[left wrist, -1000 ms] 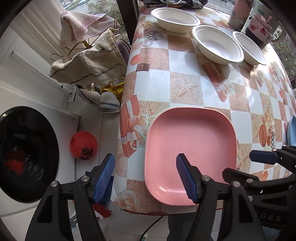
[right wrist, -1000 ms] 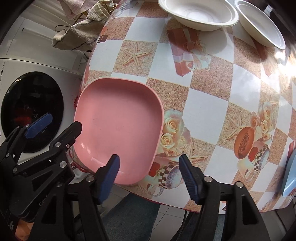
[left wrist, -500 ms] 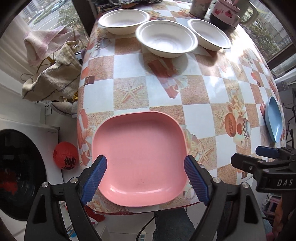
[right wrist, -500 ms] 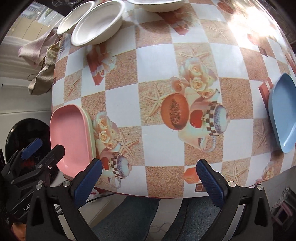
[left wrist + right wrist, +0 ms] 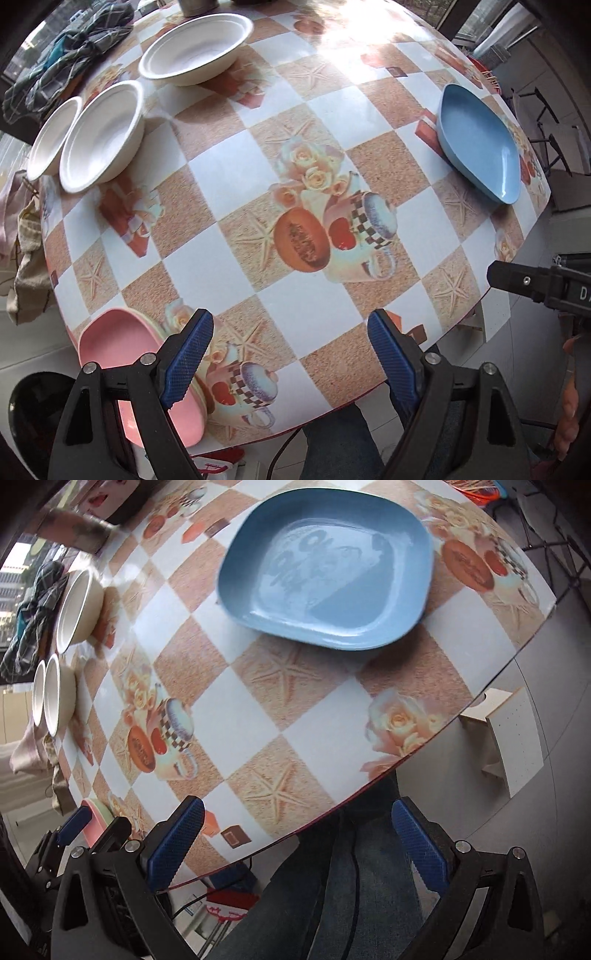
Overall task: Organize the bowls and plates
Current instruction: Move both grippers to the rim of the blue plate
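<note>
A pink plate (image 5: 122, 343) lies at the table's near left edge, partly behind my left gripper's fingers; its edge shows in the right wrist view (image 5: 96, 818). A blue plate (image 5: 480, 142) lies at the right side of the table and fills the top of the right wrist view (image 5: 328, 565). Three white bowls (image 5: 103, 136) (image 5: 195, 51) (image 5: 51, 140) stand at the far left. My left gripper (image 5: 288, 354) is open and empty over the table's near edge. My right gripper (image 5: 299, 845) is open and empty, short of the blue plate.
The table (image 5: 303, 155) has a checked cloth with printed fruit and cups. A bundle of cloth (image 5: 62, 55) lies at the far left corner. A metal cup (image 5: 74, 531) stands at the far edge. A white stool (image 5: 513, 734) stands off the table's right side.
Both grippers have swung right, away from the pink plate. The left view now faces the table's middle; the blue plate has come close before the right gripper. Both stay open.
</note>
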`<action>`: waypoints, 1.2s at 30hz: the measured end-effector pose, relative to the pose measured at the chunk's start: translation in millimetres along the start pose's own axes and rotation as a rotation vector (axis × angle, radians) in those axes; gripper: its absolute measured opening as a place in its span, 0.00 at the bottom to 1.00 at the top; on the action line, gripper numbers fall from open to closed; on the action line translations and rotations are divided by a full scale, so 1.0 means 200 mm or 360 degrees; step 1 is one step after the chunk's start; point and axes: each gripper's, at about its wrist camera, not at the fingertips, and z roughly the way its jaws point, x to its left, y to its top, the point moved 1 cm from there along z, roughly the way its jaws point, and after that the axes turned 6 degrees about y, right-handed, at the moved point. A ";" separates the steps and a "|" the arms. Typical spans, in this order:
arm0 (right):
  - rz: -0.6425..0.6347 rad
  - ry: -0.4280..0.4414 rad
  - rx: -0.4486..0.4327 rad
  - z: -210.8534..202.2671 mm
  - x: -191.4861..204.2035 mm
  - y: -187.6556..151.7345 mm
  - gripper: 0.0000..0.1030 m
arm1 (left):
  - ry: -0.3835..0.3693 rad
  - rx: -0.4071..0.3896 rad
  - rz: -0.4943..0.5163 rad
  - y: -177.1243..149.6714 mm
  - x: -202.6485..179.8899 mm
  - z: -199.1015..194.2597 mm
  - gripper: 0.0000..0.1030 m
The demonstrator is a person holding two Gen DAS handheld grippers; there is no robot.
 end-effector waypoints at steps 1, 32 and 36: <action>0.0044 0.0001 -0.0015 -0.02 -0.05 0.01 0.99 | 0.0001 -0.0006 0.0035 0.03 -0.05 0.00 0.85; 0.0378 -0.0081 -0.0131 -0.07 -0.42 0.61 0.99 | 0.0125 -0.0136 0.0516 0.93 -0.79 0.16 0.85; 0.0376 -0.0121 -0.0124 -0.05 -0.41 0.64 0.99 | 0.0111 -0.0102 0.0527 0.96 -0.80 0.21 0.85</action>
